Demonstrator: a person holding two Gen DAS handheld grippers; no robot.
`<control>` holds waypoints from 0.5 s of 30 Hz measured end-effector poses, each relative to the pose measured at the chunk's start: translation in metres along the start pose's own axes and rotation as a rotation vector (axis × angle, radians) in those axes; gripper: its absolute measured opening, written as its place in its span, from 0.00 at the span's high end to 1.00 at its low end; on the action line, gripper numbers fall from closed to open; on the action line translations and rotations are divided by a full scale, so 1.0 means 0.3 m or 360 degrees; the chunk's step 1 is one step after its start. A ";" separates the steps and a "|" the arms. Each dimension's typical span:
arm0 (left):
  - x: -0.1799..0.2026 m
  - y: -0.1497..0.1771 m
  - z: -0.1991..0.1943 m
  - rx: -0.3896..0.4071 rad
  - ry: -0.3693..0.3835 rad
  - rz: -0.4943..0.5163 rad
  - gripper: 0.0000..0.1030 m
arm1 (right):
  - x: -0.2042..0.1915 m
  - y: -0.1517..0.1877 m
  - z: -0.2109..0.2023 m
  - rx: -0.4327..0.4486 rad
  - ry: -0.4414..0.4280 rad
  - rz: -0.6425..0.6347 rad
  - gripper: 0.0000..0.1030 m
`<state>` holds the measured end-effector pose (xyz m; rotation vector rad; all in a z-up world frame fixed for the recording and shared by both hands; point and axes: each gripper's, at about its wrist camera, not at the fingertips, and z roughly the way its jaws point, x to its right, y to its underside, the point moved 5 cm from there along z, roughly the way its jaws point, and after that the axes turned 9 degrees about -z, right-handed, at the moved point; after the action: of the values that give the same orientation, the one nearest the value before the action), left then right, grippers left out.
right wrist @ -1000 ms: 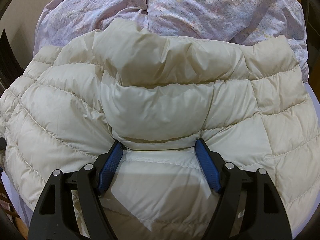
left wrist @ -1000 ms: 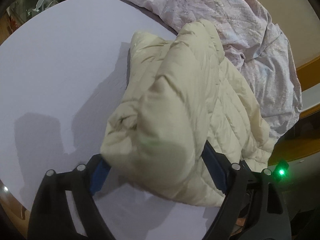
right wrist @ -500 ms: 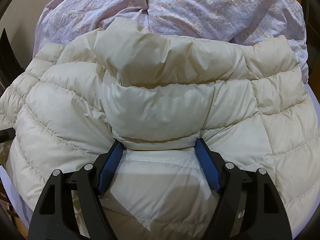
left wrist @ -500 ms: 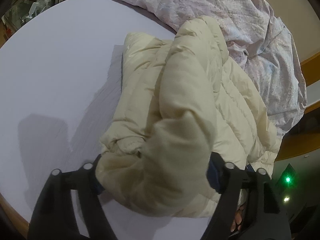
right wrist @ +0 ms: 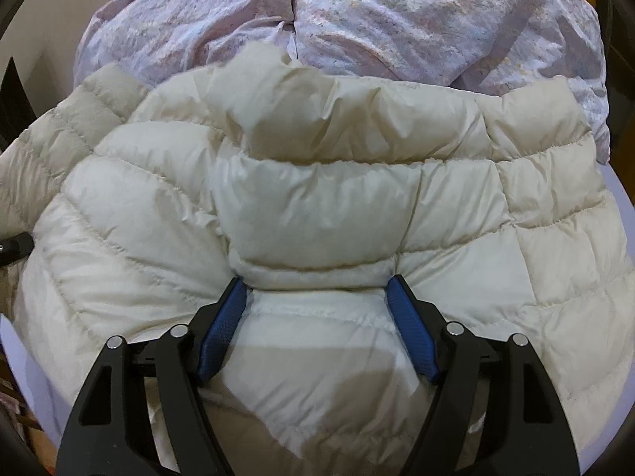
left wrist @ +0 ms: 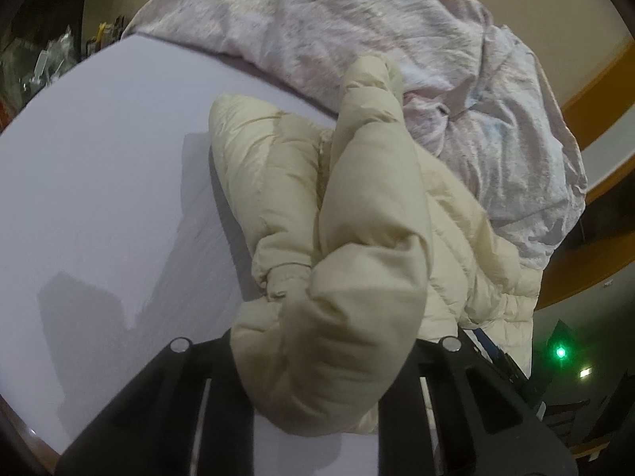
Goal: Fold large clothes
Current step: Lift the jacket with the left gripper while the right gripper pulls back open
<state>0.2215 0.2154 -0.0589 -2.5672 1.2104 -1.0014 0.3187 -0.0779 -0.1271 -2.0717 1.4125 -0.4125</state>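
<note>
Since a second earlier the left gripper (left wrist: 321, 341) was closing on the jacket (left wrist: 357, 246) sleeve, lifting it off the bed (left wrist: 99, 198) — fold begun. Right gripper (right wrist: 317, 309) stayed wide, pressing its jaws into the jacket's body.

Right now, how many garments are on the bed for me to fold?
1: a cream puffer jacket on the lavender sheet, in front of a crumpled floral duvet. Its sleeve is bunched in the closing left gripper. More could be hidden under it.
</note>
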 end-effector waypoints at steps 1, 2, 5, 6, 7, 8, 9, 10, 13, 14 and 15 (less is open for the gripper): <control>0.013 0.000 -0.009 0.0014 0.0006 0.0018 0.84 | -0.001 0.005 -0.017 0.0000 -0.0003 -0.0002 0.27; 0.026 0.000 -0.016 0.0024 0.0011 0.0032 0.84 | -0.003 0.011 -0.026 -0.0002 -0.0004 -0.0003 0.27; 0.062 0.000 -0.037 0.0048 0.0055 0.0055 0.84 | -0.003 0.020 -0.019 -0.0023 0.0024 -0.0030 0.27; 0.076 0.000 -0.046 0.0056 0.0078 0.0063 0.84 | -0.005 0.022 -0.007 -0.0034 0.0039 -0.0041 0.27; 0.089 0.002 -0.054 0.0064 0.0099 0.0074 0.84 | -0.008 0.025 0.011 -0.0047 0.0062 -0.0059 0.27; 0.119 0.008 -0.073 0.0084 0.0135 0.0107 0.84 | -0.011 0.024 0.024 -0.0048 0.0082 -0.0077 0.27; 0.146 0.015 -0.087 0.0102 0.0156 0.0140 0.84 | -0.015 0.022 0.037 -0.0048 0.0106 -0.0098 0.26; 0.167 0.023 -0.099 0.0115 0.0174 0.0167 0.84 | -0.018 0.020 0.044 -0.0049 0.0120 -0.0110 0.26; 0.272 0.055 -0.132 0.0152 0.0238 0.0283 0.84 | -0.019 0.012 0.063 -0.0051 0.0144 -0.0126 0.25; 0.314 0.073 -0.141 0.0154 0.0267 0.0327 0.84 | -0.016 0.010 0.066 -0.0052 0.0144 -0.0124 0.25; 0.350 0.089 -0.147 0.0153 0.0291 0.0360 0.84 | -0.012 0.008 0.067 -0.0052 0.0140 -0.0120 0.25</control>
<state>0.2253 0.1281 0.0189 -2.2458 1.4206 -1.2287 0.3265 -0.0693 -0.1440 -2.1621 1.4032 -0.5206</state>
